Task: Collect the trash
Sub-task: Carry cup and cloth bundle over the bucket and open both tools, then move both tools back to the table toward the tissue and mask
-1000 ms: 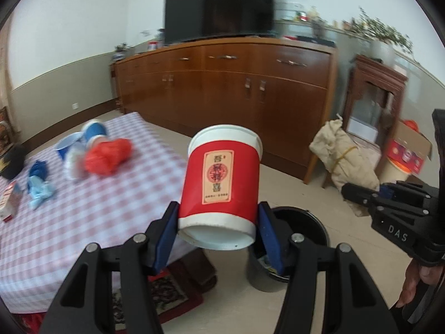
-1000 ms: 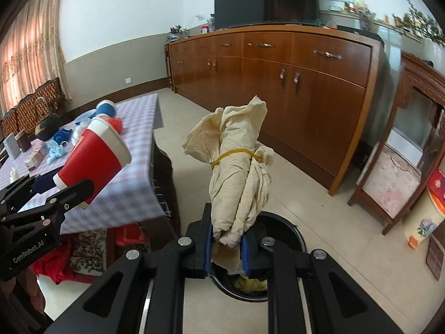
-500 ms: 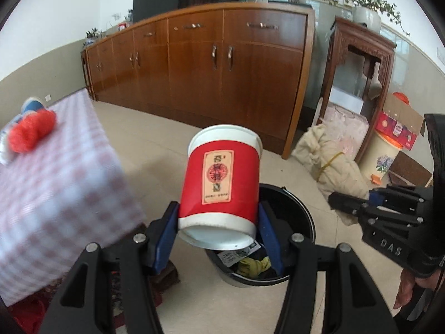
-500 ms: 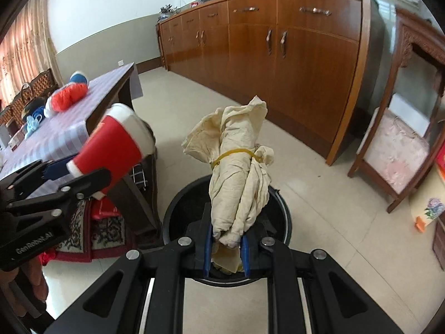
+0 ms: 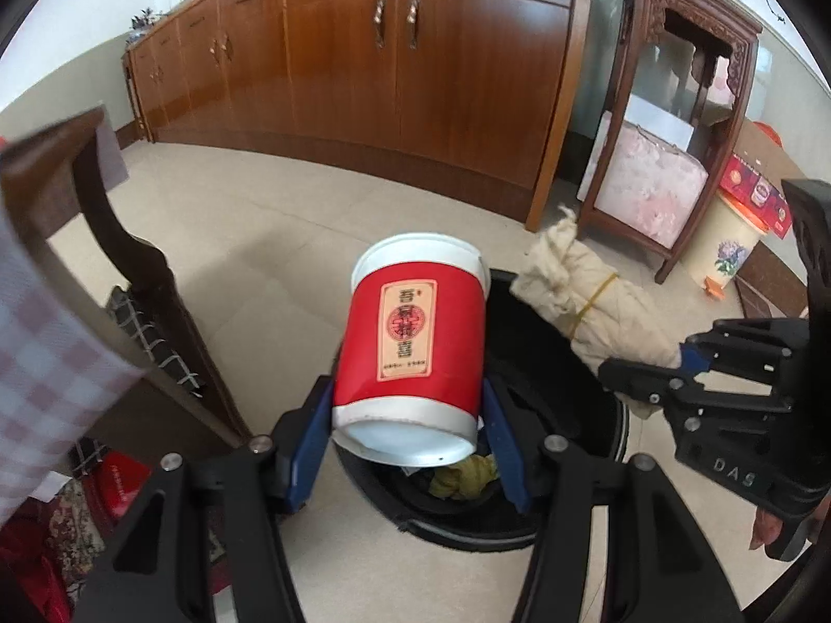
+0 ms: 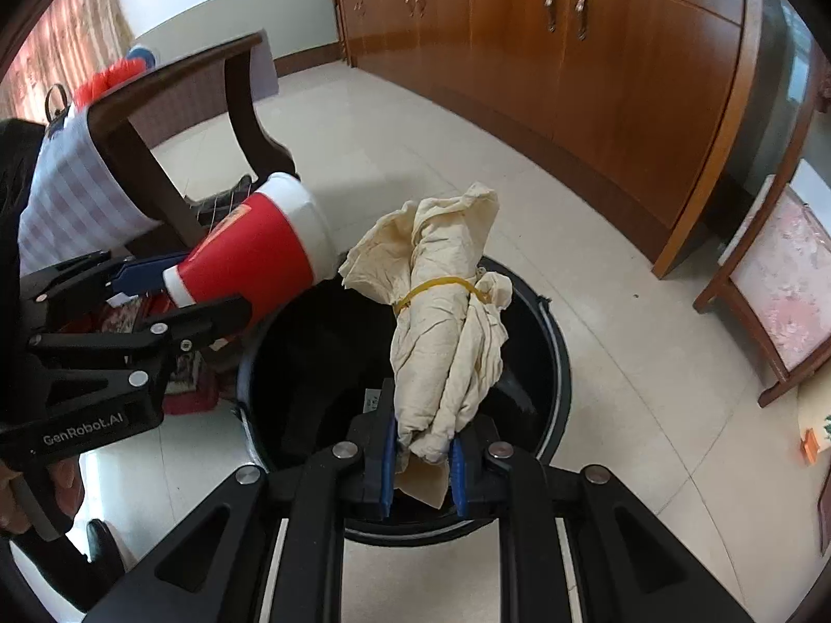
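My left gripper [image 5: 410, 441] is shut on a red and white paper cup [image 5: 410, 342] with a gold label, held tilted over the near-left rim of a black trash bin [image 5: 561, 389]. My right gripper [image 6: 419, 462] is shut on a cream cloth bundle [image 6: 446, 322] tied with a yellow rubber band, held above the bin [image 6: 545, 342]. The cup [image 6: 254, 254] and left gripper [image 6: 156, 301] show at the left in the right wrist view; the bundle [image 5: 592, 306] and right gripper [image 5: 675, 368] show at the right in the left wrist view. Trash lies in the bin.
A dark wooden table with a checked cloth [image 5: 47, 342] stands close on the left; red items lie on it [image 6: 111, 78]. A long wooden cabinet [image 5: 415, 62] runs along the back. A carved stand [image 5: 675, 130], a small pedal bin [image 5: 727, 244] and boxes [image 5: 753, 192] are at the right.
Both grippers have moved forward and down, from beside the table to over the bin, which now fills the lower views. Cup and bundle are still held.
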